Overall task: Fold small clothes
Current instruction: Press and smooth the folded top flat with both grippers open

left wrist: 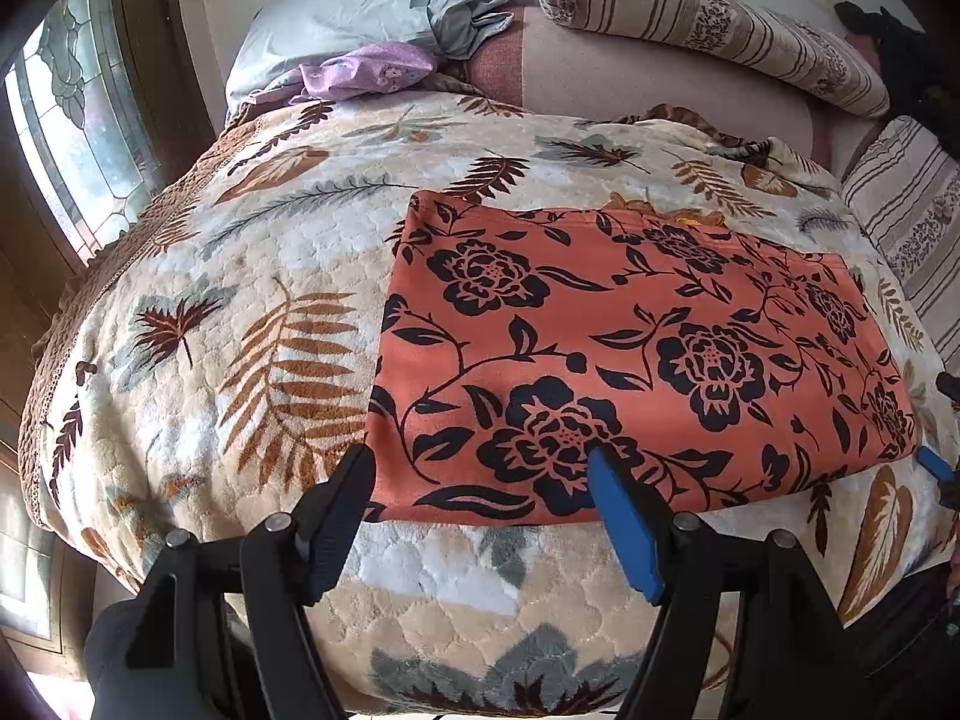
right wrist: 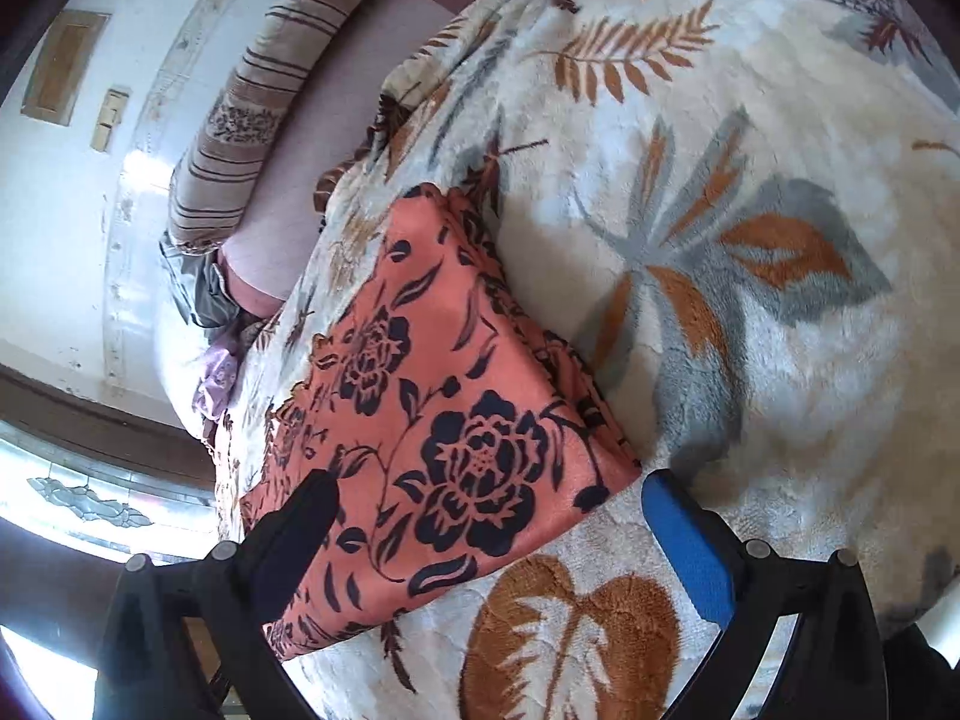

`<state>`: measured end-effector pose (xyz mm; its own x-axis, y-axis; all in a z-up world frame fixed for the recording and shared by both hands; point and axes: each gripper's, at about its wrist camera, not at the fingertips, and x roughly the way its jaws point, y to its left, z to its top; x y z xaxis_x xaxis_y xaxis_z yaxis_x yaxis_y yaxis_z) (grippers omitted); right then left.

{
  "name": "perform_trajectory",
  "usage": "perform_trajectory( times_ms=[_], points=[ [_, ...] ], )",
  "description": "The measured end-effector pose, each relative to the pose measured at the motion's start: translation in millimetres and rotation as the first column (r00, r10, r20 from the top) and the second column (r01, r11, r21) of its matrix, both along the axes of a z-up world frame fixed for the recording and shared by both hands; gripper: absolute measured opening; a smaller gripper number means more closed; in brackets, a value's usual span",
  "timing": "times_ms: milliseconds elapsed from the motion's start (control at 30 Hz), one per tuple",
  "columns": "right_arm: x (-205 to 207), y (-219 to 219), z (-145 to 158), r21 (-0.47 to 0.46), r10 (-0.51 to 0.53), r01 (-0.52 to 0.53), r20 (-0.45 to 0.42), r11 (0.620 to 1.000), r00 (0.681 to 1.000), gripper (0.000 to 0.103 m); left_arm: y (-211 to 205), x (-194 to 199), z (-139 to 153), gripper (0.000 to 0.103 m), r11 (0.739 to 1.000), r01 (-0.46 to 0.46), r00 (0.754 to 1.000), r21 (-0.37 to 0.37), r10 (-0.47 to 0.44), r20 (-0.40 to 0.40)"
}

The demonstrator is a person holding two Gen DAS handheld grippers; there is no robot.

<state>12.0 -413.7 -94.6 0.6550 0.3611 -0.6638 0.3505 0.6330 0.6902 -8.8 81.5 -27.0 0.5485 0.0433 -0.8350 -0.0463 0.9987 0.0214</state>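
An orange cloth with black flowers [left wrist: 630, 348] lies folded flat in a rectangle on the leaf-patterned blanket [left wrist: 240, 312]. My left gripper [left wrist: 480, 468] is open over the cloth's near left edge, holding nothing. In the right wrist view the same cloth [right wrist: 444, 420] lies with a corner between the fingers of my right gripper [right wrist: 486, 498], which is open and empty. A blue fingertip of the right gripper [left wrist: 936, 465] shows at the cloth's right edge in the left wrist view.
A grey garment [left wrist: 468, 6] and a purple garment [left wrist: 366, 72] lie at the head of the bed by a pale pillow [left wrist: 336, 18]. Striped bolsters [left wrist: 720, 24] lie at the back and right. A window [left wrist: 78, 138] is on the left.
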Motion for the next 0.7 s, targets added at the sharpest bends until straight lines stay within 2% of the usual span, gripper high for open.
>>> perform_trajectory(
  times_ms=[167,233,300,367,500,700],
  points=[
    [5,19,27,-0.028,0.068,-0.066,0.101,0.997,0.993,0.102,-2,4,-5,0.074,1.0,0.001,1.0,-0.001,-0.001,-0.011],
    [16,26,13,-0.034,0.096,-0.094,0.061,0.995,0.993,0.102,-2,5,-7,0.074,1.0,-0.001,1.0,-0.01,0.001,-0.014],
    [20,21,-18,0.005,0.062,-0.062,-0.05,0.998,0.997,0.102,-1,6,-9,0.074,1.0,0.001,1.0,-0.018,-0.001,-0.017],
    [8,15,-13,0.036,0.008,-0.008,0.007,0.999,1.0,0.102,-1,8,-12,0.074,1.0,0.003,1.0,-0.01,-0.003,-0.018],
    [-8,19,0,0.0,0.009,-0.009,0.002,1.0,1.0,0.102,-3,17,-14,0.074,1.0,-0.006,1.0,-0.027,0.006,-0.014],
    [-17,16,-26,0.11,-0.018,0.025,-0.066,0.994,0.998,0.103,-19,27,-15,0.074,0.999,0.024,1.0,-0.033,-0.024,-0.007]
  ],
)
